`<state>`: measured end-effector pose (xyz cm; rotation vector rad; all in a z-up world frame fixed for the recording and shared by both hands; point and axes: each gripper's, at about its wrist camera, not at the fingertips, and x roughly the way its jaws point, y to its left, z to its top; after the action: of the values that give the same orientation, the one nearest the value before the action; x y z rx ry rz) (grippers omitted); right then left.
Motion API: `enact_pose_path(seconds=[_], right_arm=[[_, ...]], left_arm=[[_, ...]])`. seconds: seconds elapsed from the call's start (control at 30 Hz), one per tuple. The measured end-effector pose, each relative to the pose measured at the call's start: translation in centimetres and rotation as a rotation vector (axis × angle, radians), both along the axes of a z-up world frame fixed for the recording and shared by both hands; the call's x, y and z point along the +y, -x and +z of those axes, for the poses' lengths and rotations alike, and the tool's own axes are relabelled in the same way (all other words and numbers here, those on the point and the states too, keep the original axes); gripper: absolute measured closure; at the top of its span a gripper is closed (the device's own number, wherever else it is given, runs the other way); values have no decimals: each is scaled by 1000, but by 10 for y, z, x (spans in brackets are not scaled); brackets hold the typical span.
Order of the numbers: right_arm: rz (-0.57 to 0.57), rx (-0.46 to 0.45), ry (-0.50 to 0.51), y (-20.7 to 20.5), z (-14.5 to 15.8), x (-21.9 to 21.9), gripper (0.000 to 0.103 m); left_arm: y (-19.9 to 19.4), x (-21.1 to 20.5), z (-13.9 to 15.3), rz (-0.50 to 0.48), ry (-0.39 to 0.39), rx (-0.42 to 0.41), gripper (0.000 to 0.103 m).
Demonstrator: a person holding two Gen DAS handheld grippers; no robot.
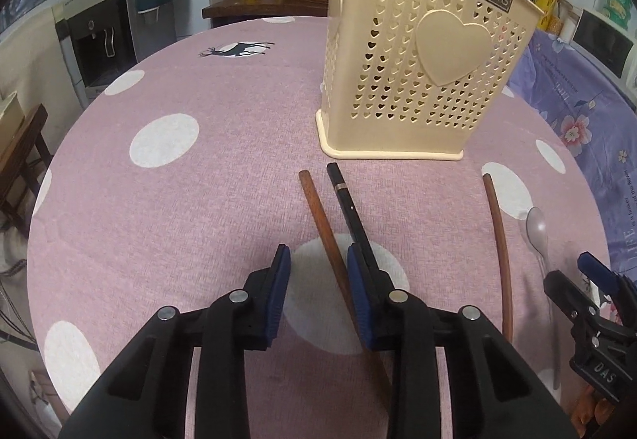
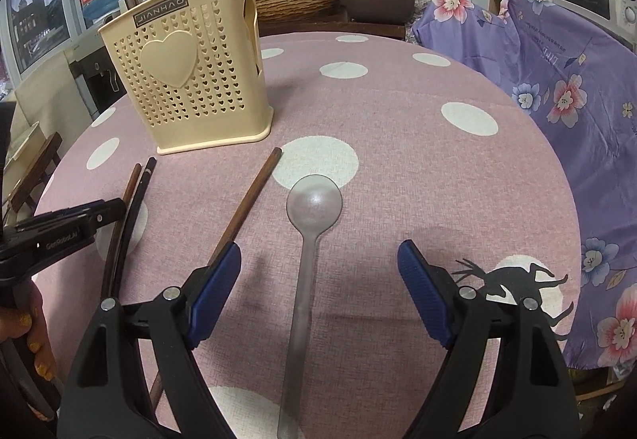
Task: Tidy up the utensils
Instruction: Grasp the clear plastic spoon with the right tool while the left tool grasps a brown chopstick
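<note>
The left tongs (image 1: 318, 260) stand part-open astride a brown chopstick (image 1: 324, 236), not yet pinching; they should close squarely mid-shaft. The right tongs (image 2: 320, 260) gape wide over the clear spoon (image 2: 308, 248) on the desk (image 2: 418, 168), near the holder (image 2: 191, 80).

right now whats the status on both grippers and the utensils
Left gripper open around brown chopstick, not clamped. Right gripper open over clear spoon. Holder upright, path clear.
</note>
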<state>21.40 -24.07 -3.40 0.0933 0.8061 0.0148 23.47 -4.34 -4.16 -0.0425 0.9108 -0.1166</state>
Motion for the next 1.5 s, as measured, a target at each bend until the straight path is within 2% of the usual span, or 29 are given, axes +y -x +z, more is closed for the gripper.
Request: enact_pose_path(seconds=[0.2, 0.37, 0.7, 0.97, 1.2, 1.5], right_arm=[[3, 41, 31, -8, -5, 1, 23], [5, 85, 43, -21, -11, 0, 31], [25, 110, 75, -44, -9, 9, 47], [22, 104, 69, -52, -9, 11, 49], [18, 91, 69, -52, -8, 15, 66], [19, 84, 68, -50, -8, 16, 66]], left_arm=[[-16, -2, 0, 3, -21, -1, 82], [-17, -1, 0, 4, -25, -5, 84], [-20, -5, -1, 1, -38, -5, 84], [-23, -8, 0, 2, -59, -2, 89], [-24, -10, 1, 7, -62, -1, 91], [-26, -10, 0, 12, -52, -1, 92]])
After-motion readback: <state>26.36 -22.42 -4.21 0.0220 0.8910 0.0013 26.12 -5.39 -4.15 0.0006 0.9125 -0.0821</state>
